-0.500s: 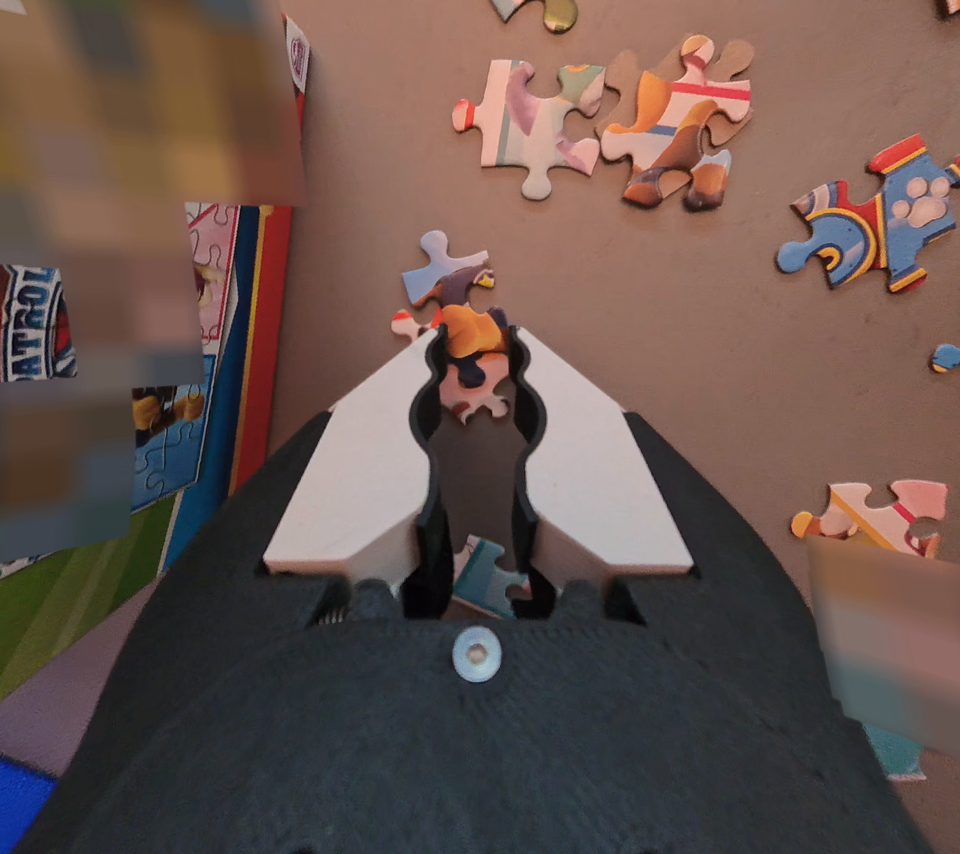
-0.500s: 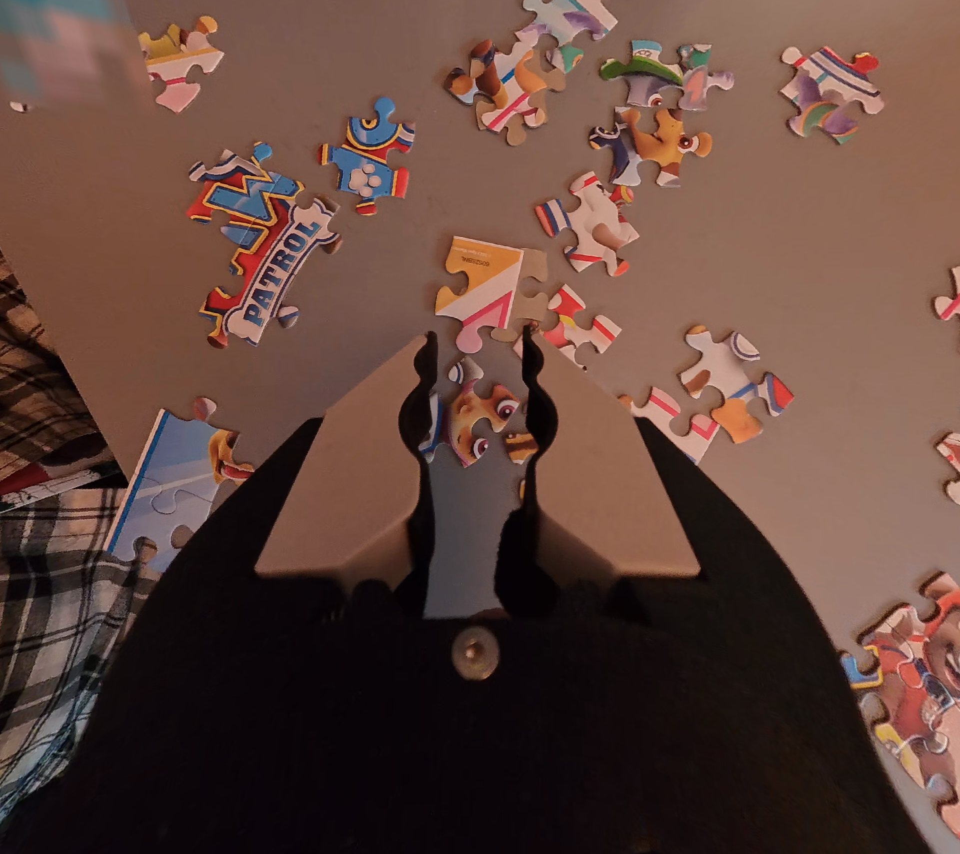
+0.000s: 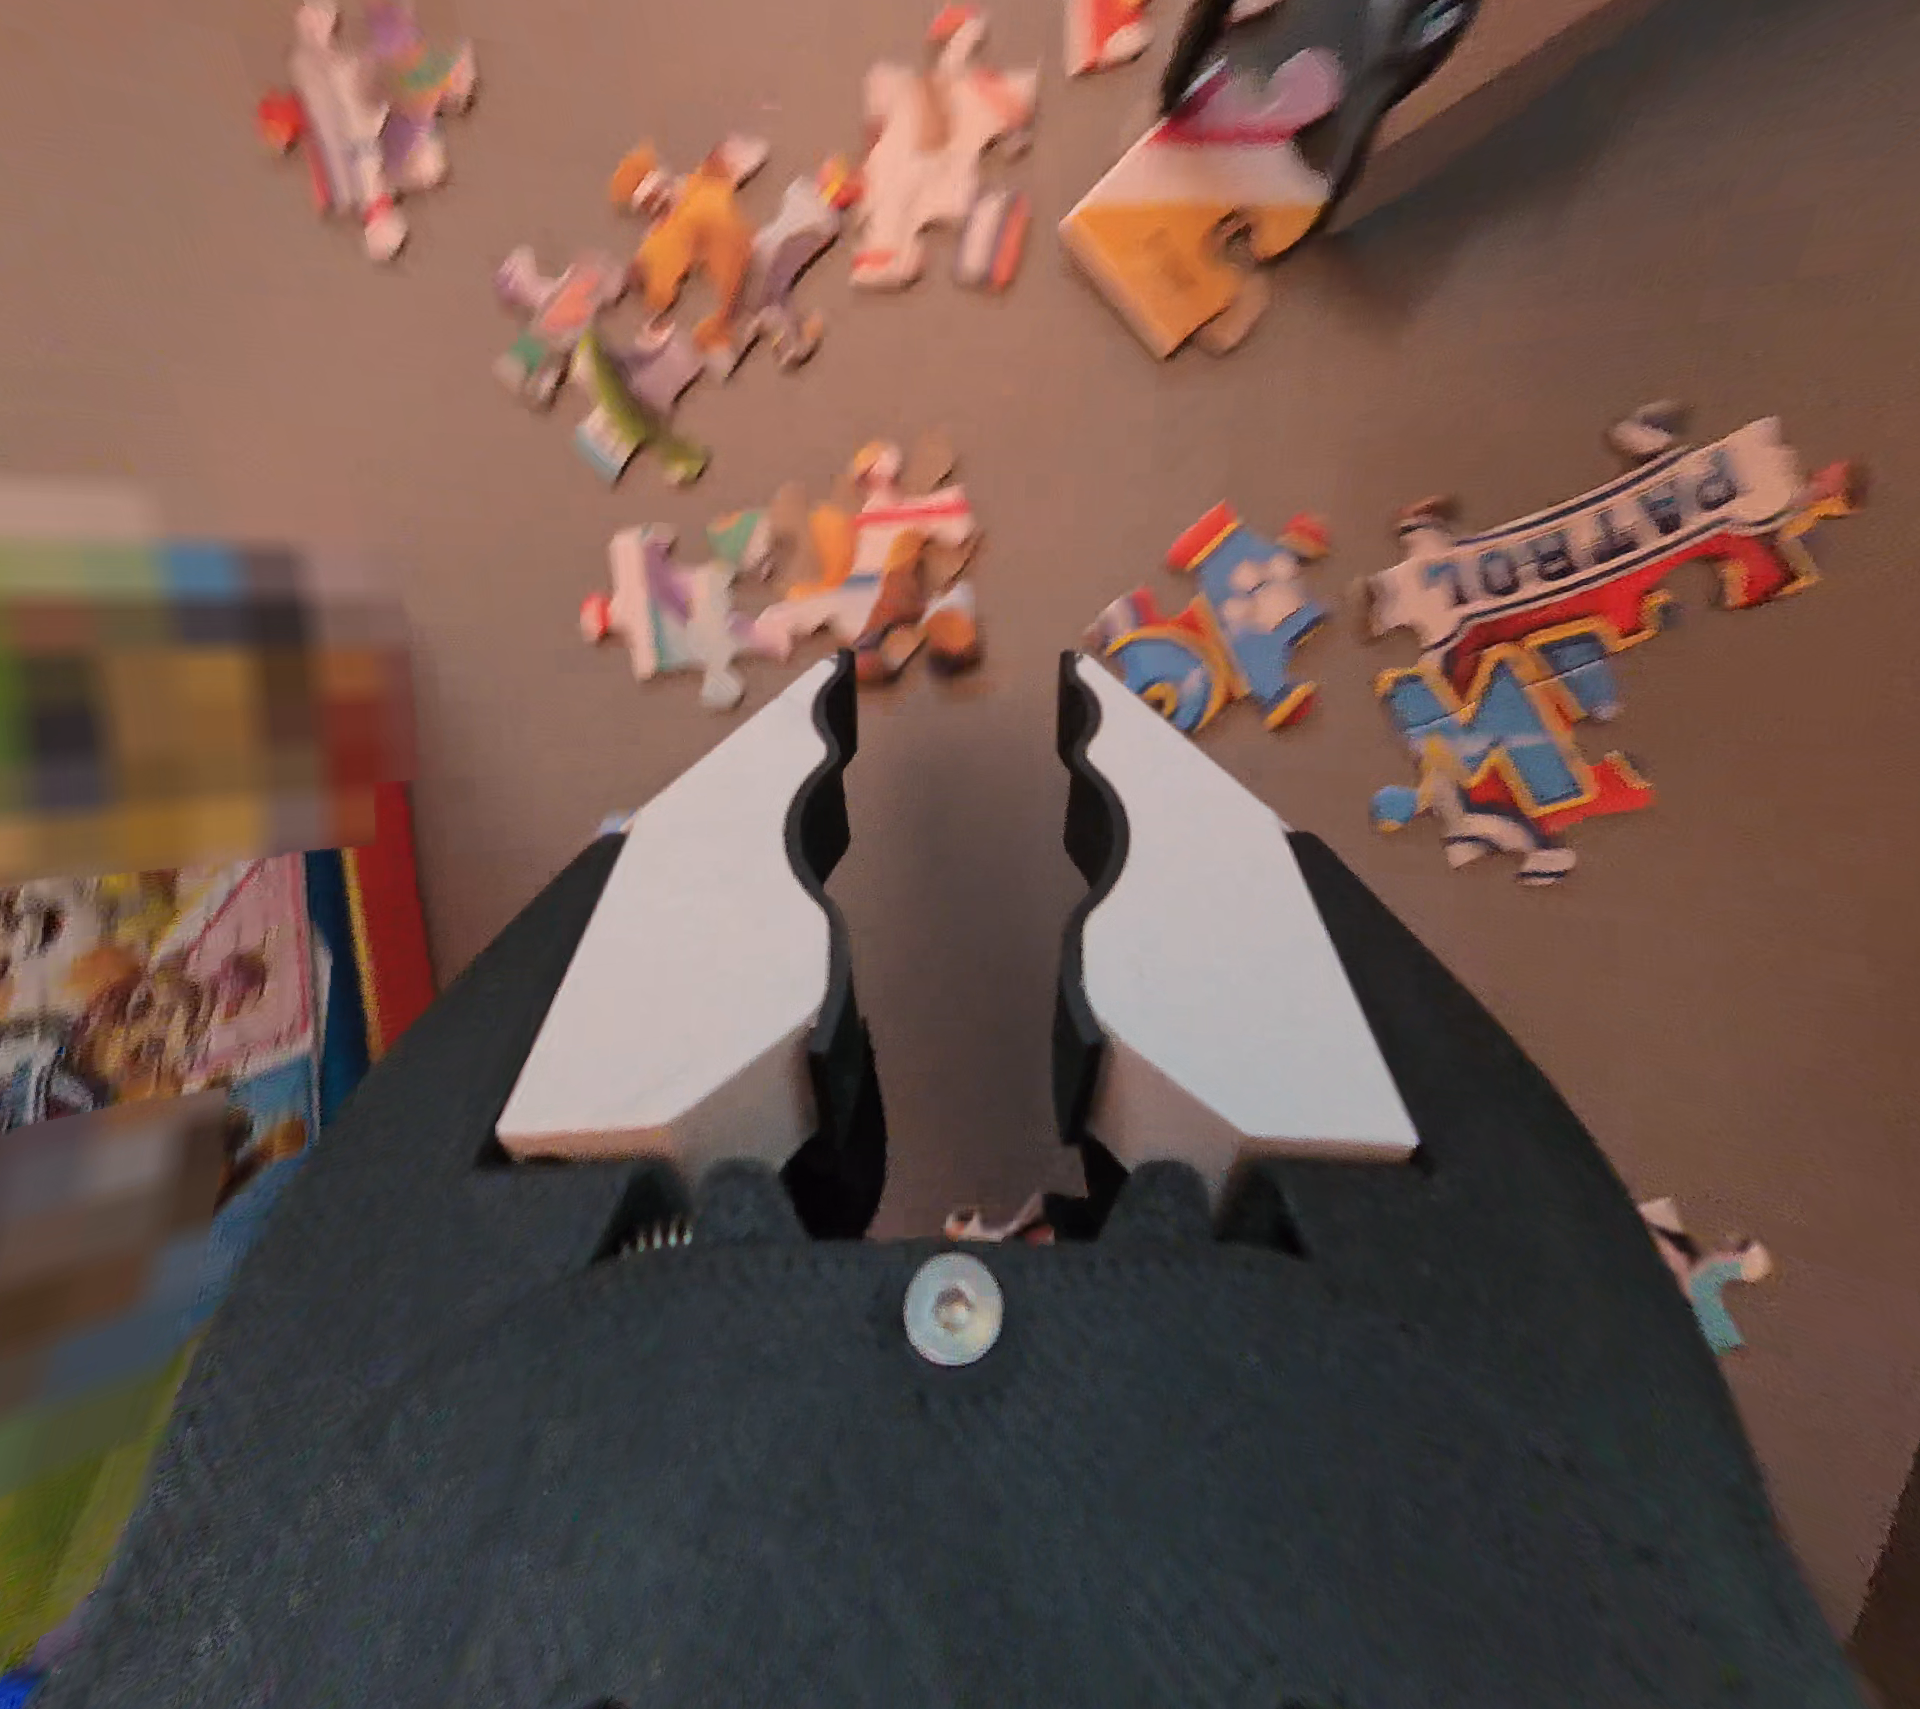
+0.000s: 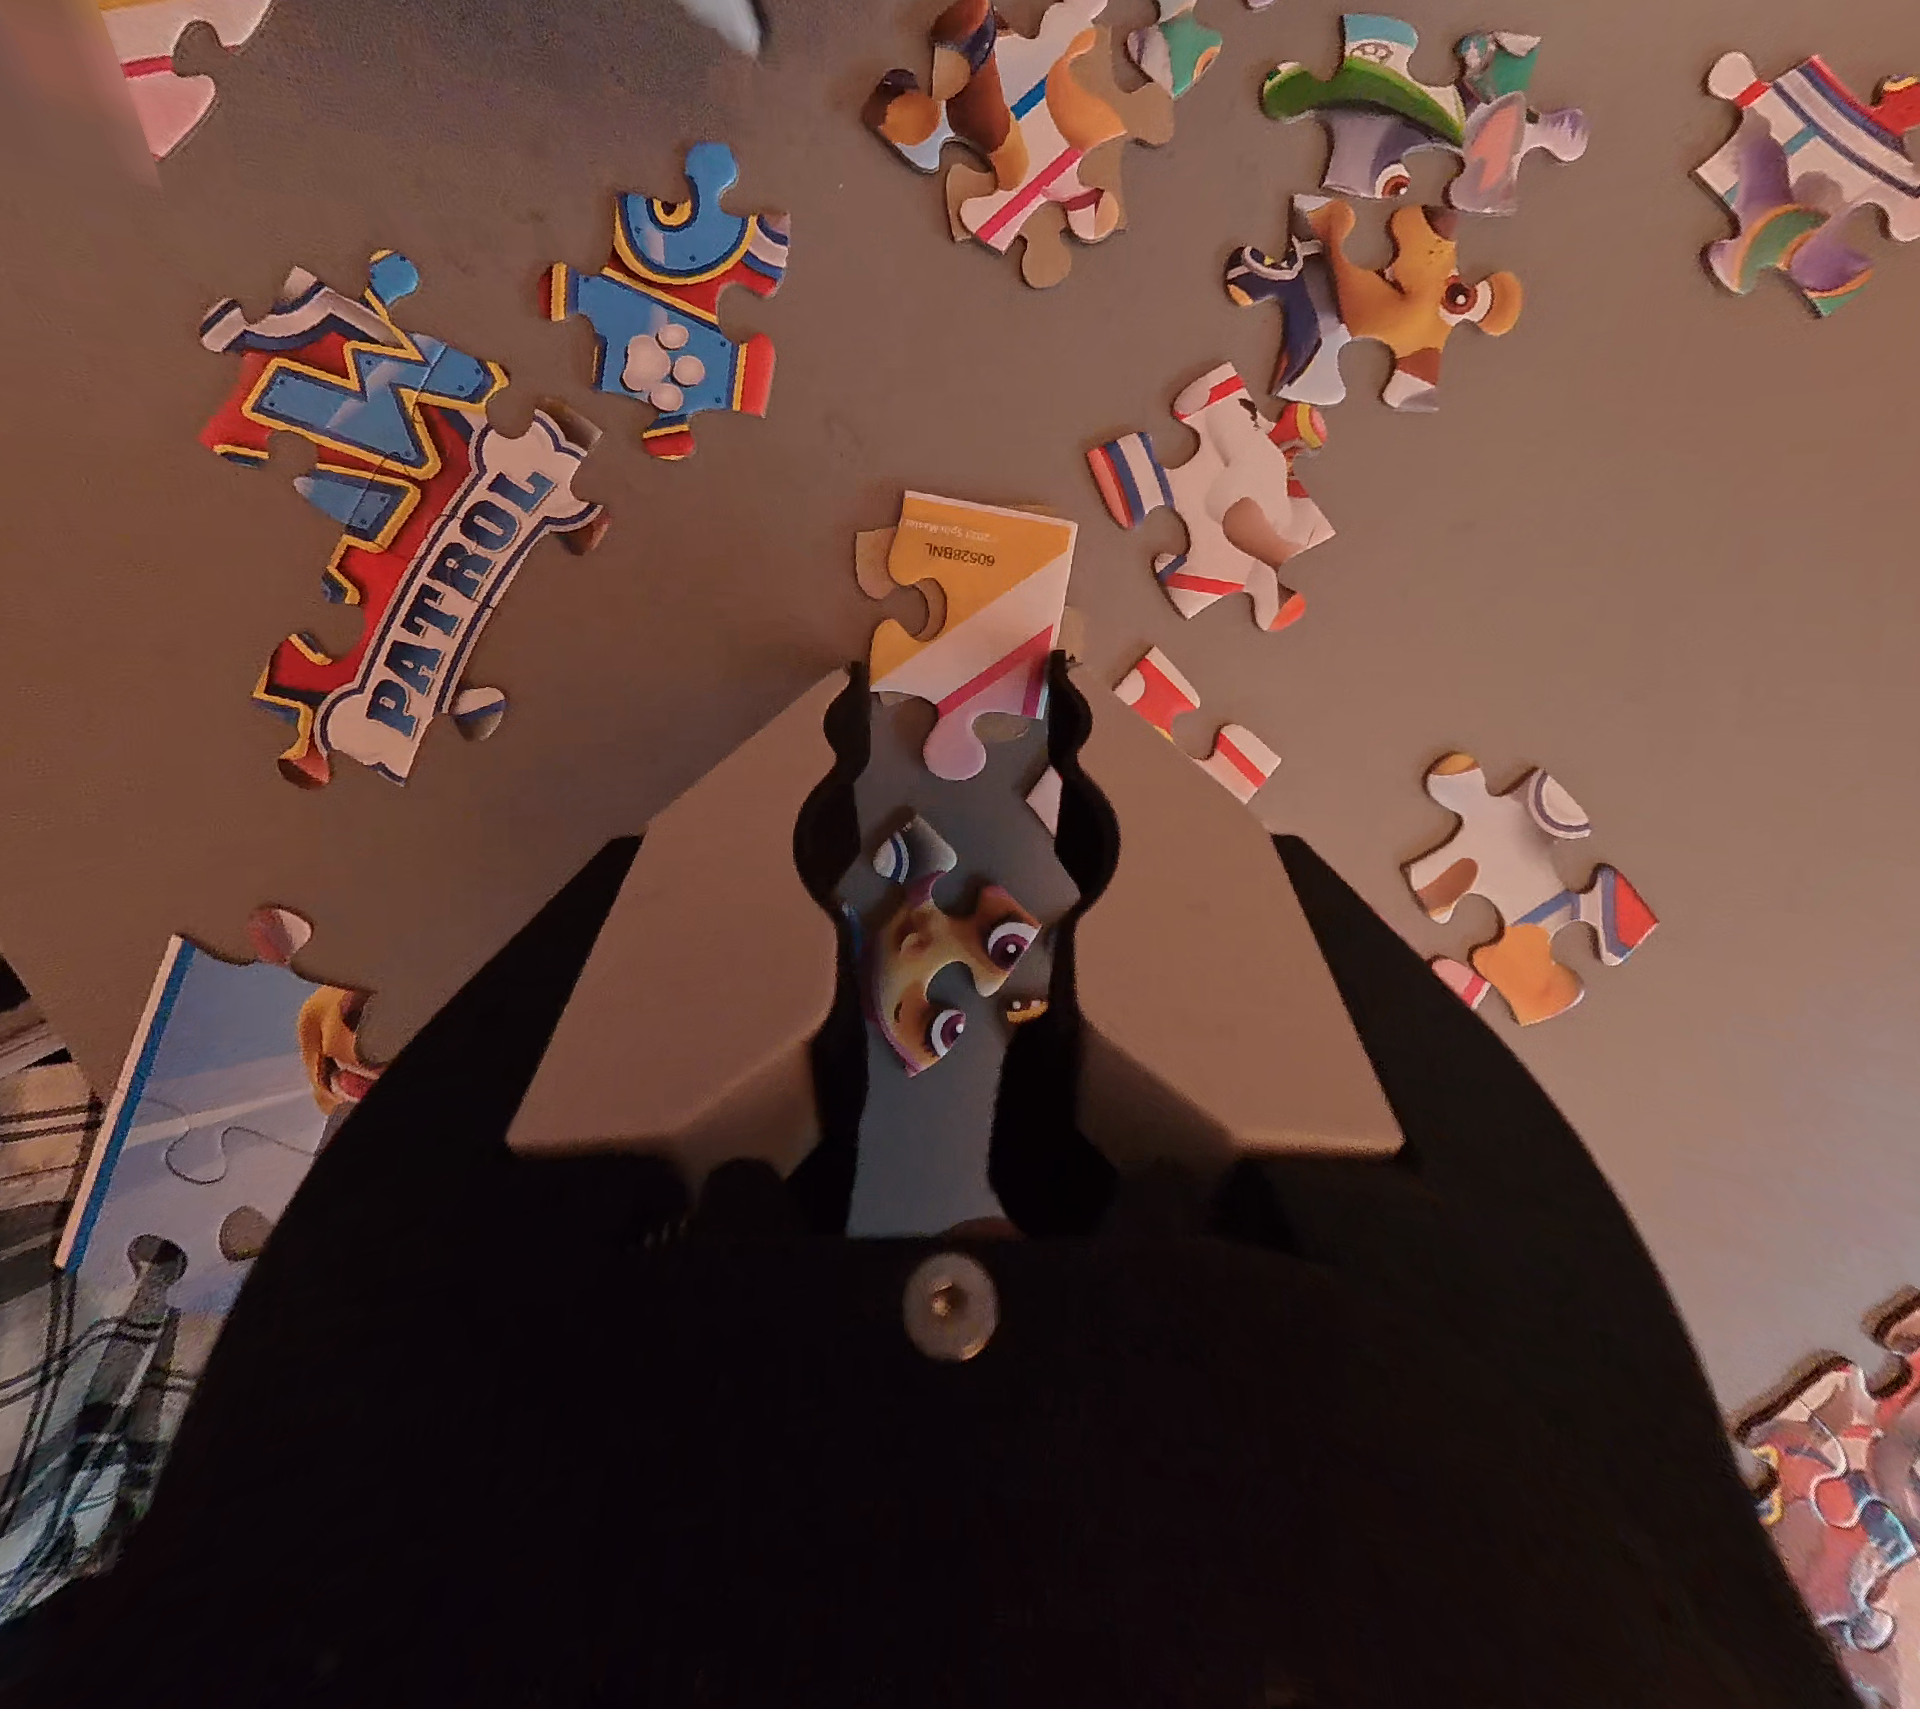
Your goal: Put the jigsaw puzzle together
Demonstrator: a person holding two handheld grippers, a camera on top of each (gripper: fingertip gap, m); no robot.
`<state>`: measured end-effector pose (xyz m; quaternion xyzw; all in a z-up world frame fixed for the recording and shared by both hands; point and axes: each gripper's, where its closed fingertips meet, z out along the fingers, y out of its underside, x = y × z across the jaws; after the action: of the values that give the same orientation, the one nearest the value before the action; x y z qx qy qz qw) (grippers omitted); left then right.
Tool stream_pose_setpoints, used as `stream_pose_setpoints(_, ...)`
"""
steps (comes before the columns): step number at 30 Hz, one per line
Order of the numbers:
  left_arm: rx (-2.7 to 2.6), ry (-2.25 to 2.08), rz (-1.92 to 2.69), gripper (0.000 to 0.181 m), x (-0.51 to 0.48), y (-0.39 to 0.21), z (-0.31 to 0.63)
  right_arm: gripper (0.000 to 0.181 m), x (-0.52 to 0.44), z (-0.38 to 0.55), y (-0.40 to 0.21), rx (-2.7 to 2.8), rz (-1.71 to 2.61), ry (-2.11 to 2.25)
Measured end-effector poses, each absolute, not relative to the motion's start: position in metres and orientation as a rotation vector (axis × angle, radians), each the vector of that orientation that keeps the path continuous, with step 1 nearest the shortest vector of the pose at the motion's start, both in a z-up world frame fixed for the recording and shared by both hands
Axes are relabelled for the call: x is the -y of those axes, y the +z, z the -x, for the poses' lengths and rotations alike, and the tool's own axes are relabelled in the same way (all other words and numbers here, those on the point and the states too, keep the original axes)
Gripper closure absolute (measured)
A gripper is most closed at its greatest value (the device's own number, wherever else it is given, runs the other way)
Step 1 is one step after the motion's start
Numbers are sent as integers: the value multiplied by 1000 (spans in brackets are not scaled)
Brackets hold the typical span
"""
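Releasing: left gripper (image 3: 956,683), half second ago clamped on small piece, now wide, empty. Right gripper (image 4: 956,672) now narrow around orange corner piece (image 4: 977,589), frame centre; grip uncertain. Assembly barely begun.

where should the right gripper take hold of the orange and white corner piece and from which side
Grip the orange and white corner piece across its near pink-striped end, one finger on each side edge, coming from the knob side. The right gripper already straddles that end, jaws apart. The piece lies flat on the table, so probably pinch low.
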<state>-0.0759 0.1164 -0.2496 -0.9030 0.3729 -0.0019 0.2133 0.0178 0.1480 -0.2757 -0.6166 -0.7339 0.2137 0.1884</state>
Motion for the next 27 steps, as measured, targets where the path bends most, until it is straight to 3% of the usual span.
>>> stream_pose_setpoints(13, -1128, -60, 2441, 124, -111, -245, 24, 149, -153, -36, -256, 2049, 1616, 594)
stream_pose_setpoints(17, -1108, -47, 2425, 127, -102, -245, 21, 149, -151, -52, -244, 2098, 1556, 636)
stream_pose_setpoints(27, -1017, -473, 2286, 139, -93, -232, -61, 149, -112, -80, -227, 2386, 1028, 437)
